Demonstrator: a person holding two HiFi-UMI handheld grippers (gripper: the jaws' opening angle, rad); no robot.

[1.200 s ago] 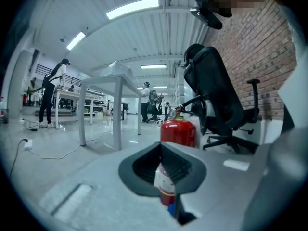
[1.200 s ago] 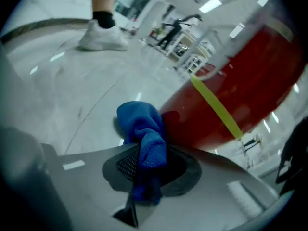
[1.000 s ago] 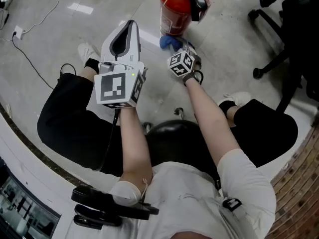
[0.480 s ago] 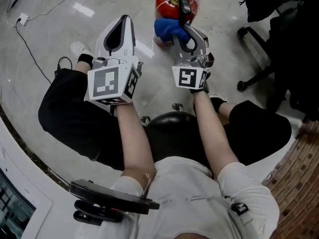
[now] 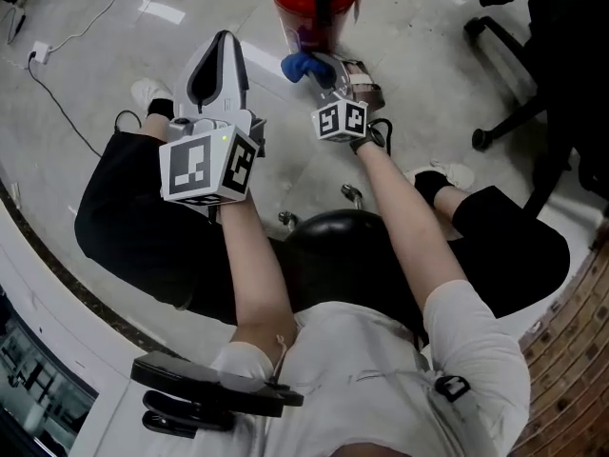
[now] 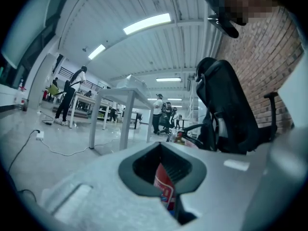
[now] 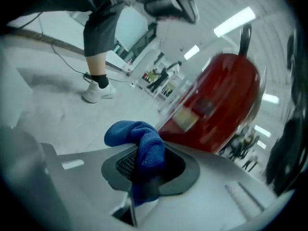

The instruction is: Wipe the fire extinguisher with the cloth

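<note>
Nearest, the left gripper (image 5: 217, 65) is held raised over the person's knee, its jaws together on nothing. It takes no part in the wiping. Beyond it, the right gripper (image 5: 328, 76) reaches down and forward with its jaws clamped on the bunched blue cloth (image 7: 143, 150). Half a second ago the cloth sat high by the extinguisher's top; now it has dropped to the near lower side of the red fire extinguisher (image 5: 306, 3), which stands on the floor. Whether they touch is unclear. This looks like a downward wiping stroke, with most of the body still unwiped.
</note>
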